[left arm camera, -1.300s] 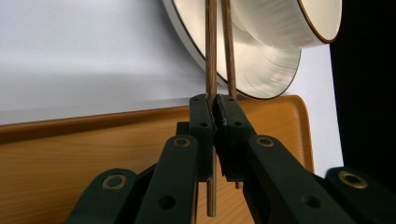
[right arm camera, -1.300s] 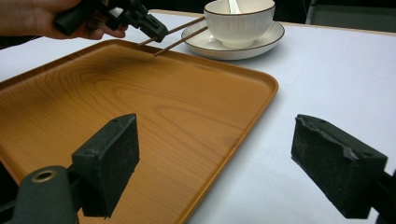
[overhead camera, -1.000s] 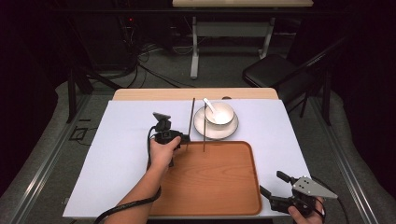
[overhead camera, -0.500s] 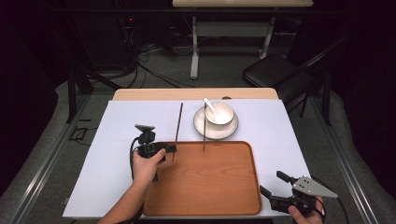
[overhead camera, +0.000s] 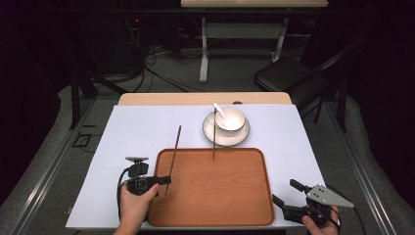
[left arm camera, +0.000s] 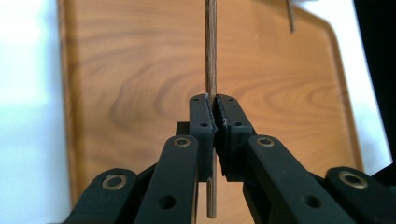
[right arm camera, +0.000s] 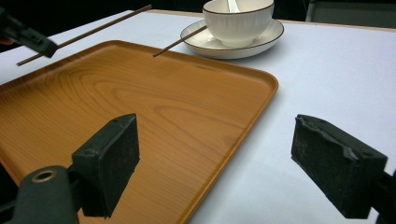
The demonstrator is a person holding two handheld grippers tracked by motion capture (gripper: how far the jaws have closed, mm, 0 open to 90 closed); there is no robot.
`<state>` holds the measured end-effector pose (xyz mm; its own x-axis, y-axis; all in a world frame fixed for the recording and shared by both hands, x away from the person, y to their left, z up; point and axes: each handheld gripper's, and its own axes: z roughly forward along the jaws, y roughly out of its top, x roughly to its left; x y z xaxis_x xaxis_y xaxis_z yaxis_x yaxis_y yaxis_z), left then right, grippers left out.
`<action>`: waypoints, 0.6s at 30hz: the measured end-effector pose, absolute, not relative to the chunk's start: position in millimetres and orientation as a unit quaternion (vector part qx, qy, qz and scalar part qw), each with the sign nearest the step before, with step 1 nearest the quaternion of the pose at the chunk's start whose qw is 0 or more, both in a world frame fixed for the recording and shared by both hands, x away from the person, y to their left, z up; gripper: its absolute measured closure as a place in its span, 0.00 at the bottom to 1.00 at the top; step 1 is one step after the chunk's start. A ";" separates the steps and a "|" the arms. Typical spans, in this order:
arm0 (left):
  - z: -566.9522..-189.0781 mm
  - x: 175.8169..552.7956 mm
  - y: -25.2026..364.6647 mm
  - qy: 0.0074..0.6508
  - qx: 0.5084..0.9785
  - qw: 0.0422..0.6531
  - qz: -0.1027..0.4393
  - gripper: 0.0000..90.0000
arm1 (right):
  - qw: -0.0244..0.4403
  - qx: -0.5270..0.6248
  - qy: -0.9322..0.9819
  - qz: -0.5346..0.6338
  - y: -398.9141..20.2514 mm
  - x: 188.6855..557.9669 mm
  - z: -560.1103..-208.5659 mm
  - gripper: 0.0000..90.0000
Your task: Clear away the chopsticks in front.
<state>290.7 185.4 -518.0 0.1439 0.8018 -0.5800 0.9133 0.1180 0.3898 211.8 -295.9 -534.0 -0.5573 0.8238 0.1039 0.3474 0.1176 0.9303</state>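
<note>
Since the earlier frame the left gripper [overhead camera: 164, 180] has slid from the middle of the high view down toward the lower left, taking the chopstick [overhead camera: 173, 156] with it, so it's now at the left edge of the wooden tray [overhead camera: 254, 196]. The right gripper [overhead camera: 284, 193] hasn't budged from the lower right corner.

In the left gripper view the jaws are pinched tight on that chopstick [left arm camera: 211, 56], which runs straight up the centre of the frame, with a short stub poking out below the pads. From above, the stick slants up and slightly right, from over the tray's left rim out over the white tabletop [overhead camera: 142, 127].

The right gripper is wide open with nothing in it; in its own view the 2 black pads [right arm camera: 109, 163] sit far apart over the tray's right edge.

A 2nd chopstick [overhead camera: 214, 139] leans off the saucer [overhead camera: 242, 137] onto the tray's top edge. The bowl [overhead camera: 232, 119] with a spoon [overhead camera: 219, 109] sits on the saucer, upper centre.
</note>
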 end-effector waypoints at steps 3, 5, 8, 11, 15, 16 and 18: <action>-519.5 278.9 186.3 0.653 0.661 0.363 -0.069 0.95 | 0.229 0.412 0.711 0.521 -295.7 211.8 -534.0 0.17; -519.5 275.2 186.1 0.655 0.662 0.359 -0.062 0.95 | 0.229 0.412 0.712 0.521 -295.7 211.8 -534.0 0.17; -520.1 265.6 187.3 0.653 0.670 0.349 -0.057 0.95 | 0.229 0.413 0.711 0.521 -295.8 211.8 -534.0 0.17; -520.1 258.1 188.3 0.653 0.677 0.337 -0.049 0.95 | 0.229 0.414 0.711 0.521 -296.1 211.8 -534.0 0.17; -521.5 247.8 189.7 0.653 0.680 0.330 -0.039 0.95 | 0.229 0.414 0.710 0.522 -296.1 211.6 -533.9 0.17; -521.5 247.8 189.7 0.653 0.680 0.330 -0.039 0.95 | 0.229 0.414 0.710 0.522 -296.1 211.6 -533.9 0.17; -524.7 243.7 191.3 0.655 0.682 0.323 -0.043 0.95 | 0.229 0.414 0.710 0.522 -296.2 211.6 -534.0 0.17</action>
<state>243.7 191.3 -524.7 0.1387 0.8654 -0.4814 0.9204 0.0667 0.3851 211.6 -296.2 -534.0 -0.5523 0.8268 0.1066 0.3483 0.1127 0.9306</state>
